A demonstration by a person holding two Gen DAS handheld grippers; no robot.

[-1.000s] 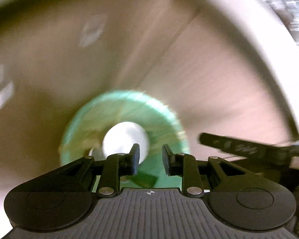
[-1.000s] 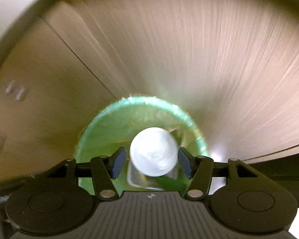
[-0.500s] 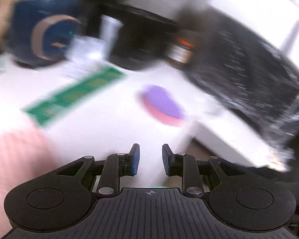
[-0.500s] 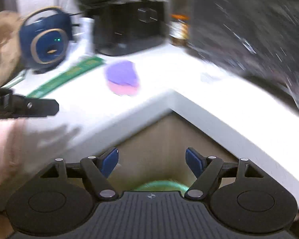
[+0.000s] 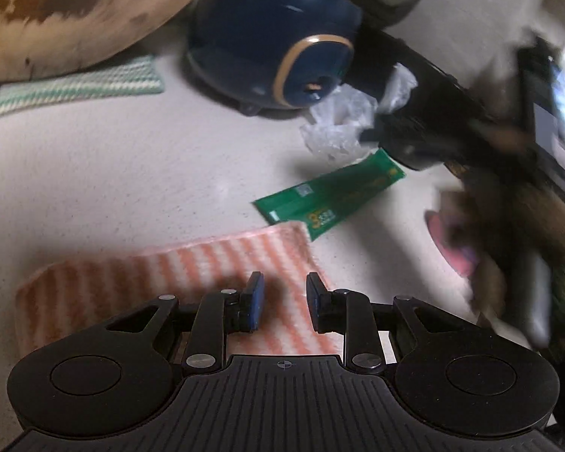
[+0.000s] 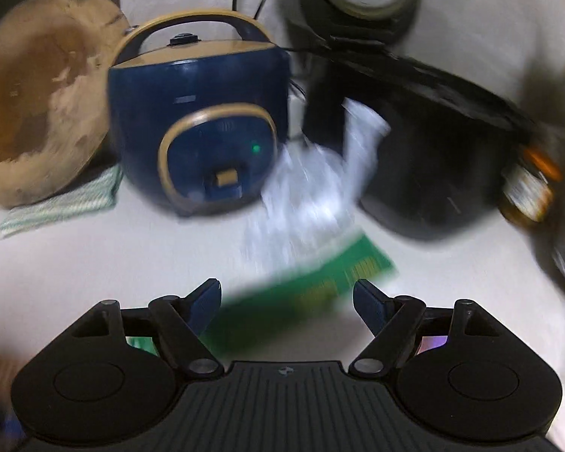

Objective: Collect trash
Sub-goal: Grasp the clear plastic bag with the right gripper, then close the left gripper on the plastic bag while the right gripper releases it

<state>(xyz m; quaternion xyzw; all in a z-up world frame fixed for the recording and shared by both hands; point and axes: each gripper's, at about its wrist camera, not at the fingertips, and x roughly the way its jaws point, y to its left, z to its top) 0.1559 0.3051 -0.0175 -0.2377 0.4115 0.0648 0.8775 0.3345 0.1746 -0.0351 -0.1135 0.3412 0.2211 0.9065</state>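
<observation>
A green wrapper (image 5: 329, 197) lies flat on the white counter (image 5: 132, 173); one end rests on a pink striped cloth (image 5: 177, 278). Crumpled clear plastic (image 5: 339, 120) lies beyond it, beside a blue rice cooker (image 5: 278, 37). My left gripper (image 5: 284, 301) hovers over the pink cloth, jaws a little apart and empty. My right gripper (image 6: 287, 299) is open and empty just above the blurred green wrapper (image 6: 301, 290), with the clear plastic (image 6: 309, 196) ahead. The right gripper shows as a dark blur in the left wrist view (image 5: 482, 143).
A wooden bowl (image 6: 37, 94) leans at the back left over a green striped cloth (image 6: 60, 203). The blue rice cooker (image 6: 203, 120), a black appliance (image 6: 433, 150) and a jar (image 6: 527, 184) stand at the back. A pink and purple item (image 5: 452, 241) lies at the right.
Both grippers rose from the green bin below the counter and now sit over the countertop. The white ball seen between the right fingers is gone. The right gripper moved close to the green wrapper.
</observation>
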